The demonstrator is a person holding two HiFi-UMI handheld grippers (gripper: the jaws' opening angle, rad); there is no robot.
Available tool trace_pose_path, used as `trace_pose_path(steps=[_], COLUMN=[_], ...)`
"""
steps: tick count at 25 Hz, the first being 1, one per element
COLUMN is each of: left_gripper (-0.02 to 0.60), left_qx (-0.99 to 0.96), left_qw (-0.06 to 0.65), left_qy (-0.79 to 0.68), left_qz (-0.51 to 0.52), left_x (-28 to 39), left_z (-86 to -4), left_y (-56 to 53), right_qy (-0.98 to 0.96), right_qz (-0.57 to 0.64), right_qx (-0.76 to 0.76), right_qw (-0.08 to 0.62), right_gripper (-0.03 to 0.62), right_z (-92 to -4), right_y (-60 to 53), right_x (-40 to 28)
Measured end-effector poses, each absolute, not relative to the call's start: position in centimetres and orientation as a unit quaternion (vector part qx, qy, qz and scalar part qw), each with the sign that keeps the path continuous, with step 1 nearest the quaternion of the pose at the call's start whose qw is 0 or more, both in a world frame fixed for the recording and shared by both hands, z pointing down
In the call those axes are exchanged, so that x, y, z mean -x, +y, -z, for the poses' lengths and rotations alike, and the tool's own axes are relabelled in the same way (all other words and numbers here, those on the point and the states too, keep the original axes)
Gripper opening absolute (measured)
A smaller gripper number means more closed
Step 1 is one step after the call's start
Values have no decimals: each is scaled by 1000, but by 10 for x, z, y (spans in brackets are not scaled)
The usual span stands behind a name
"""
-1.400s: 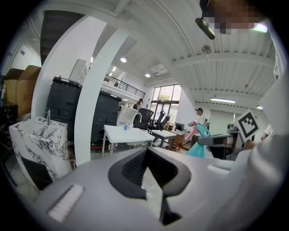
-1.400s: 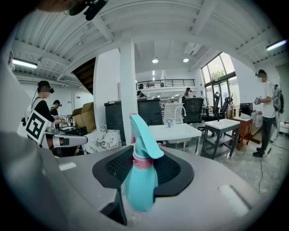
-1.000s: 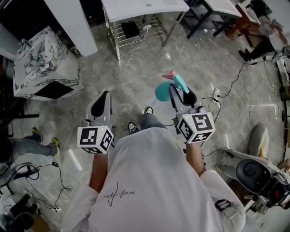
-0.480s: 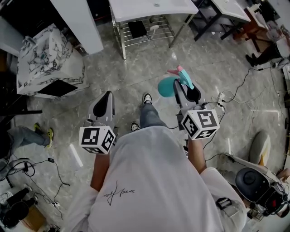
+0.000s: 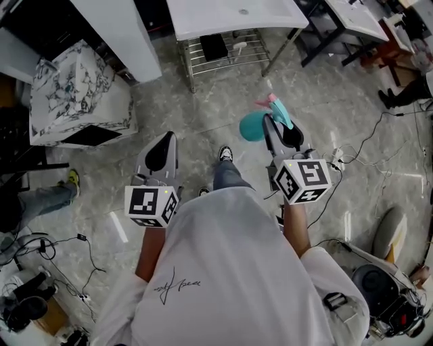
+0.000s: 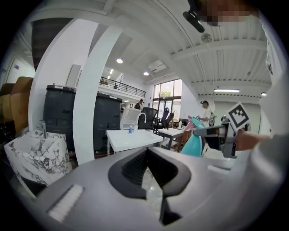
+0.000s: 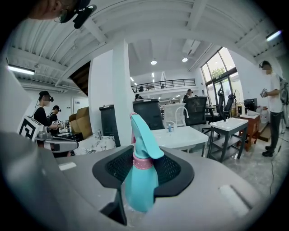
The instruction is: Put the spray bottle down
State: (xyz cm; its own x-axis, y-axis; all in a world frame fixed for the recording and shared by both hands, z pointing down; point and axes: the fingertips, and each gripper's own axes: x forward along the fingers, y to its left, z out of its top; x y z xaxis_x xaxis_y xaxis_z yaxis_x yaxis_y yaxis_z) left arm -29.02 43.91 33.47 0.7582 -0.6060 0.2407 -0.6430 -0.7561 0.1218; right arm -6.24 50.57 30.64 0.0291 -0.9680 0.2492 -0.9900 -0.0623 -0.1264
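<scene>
Currently, your right gripper (image 7: 144, 173) is clamped on the spray bottle (image 7: 141, 178). Its 2 jaws press on the teal body just below the pink collar (image 7: 142, 163), and the bottle stands upright between them with the trigger head above the pads. The body looks smooth and tapered, so a slack hold could let it slide down through the pads. Do not ease the jaws until the base rests on something.

Beside it, your left gripper (image 5: 157, 154) has its 2 jaws apart with nothing between them. It is well clear of the bottle and gives no support if the bottle tilts.

Below the right gripper lies only the stone floor (image 5: 203, 115), with your shoe (image 5: 225, 154) down to its left. Releasing here would drop the bottle, and a hard landing could crack it or damage the nozzle. To the right of the tool, cables (image 5: 335, 159) lie on the floor. A foot caught in them would probably jerk the bottle loose.

Ahead of both grippers, well apart from the tips, stands the white table (image 5: 230, 12) with a wire shelf (image 5: 223, 51) beneath it. It looks the likeliest surface for the bottle. Ahead and left of the left gripper sits a marbled block (image 5: 74, 94). If you lower the bottle tilted, or too near the table edge, its tall, narrow form may topple once the 2 jaws part. Set the base flat first.
</scene>
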Motion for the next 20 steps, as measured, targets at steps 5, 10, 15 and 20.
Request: trace_pose_path(steps=[5, 10, 15, 20], left_gripper=[41, 41, 41, 41], left_qx=[-931, -931, -930, -927], left_qw=[96, 102, 118, 135], left_qy=[-337, -337, -334, -339], left_qz=[-101, -102, -96, -84], left_x=[261, 233, 203, 181], left_z=[-332, -336, -338, -339], left_y=[413, 389, 372, 351], right_qy=[-693, -699, -705, -709], right_qz=[-146, -148, -157, -158], right_qx=[-705, -698, -691, -687], right_qw=[44, 47, 43, 41], right_gripper=[133, 133, 133, 133], right_z=[-311, -314, -317, -319], right_y=[476, 448, 428, 407], right_x=[40, 17, -9, -33])
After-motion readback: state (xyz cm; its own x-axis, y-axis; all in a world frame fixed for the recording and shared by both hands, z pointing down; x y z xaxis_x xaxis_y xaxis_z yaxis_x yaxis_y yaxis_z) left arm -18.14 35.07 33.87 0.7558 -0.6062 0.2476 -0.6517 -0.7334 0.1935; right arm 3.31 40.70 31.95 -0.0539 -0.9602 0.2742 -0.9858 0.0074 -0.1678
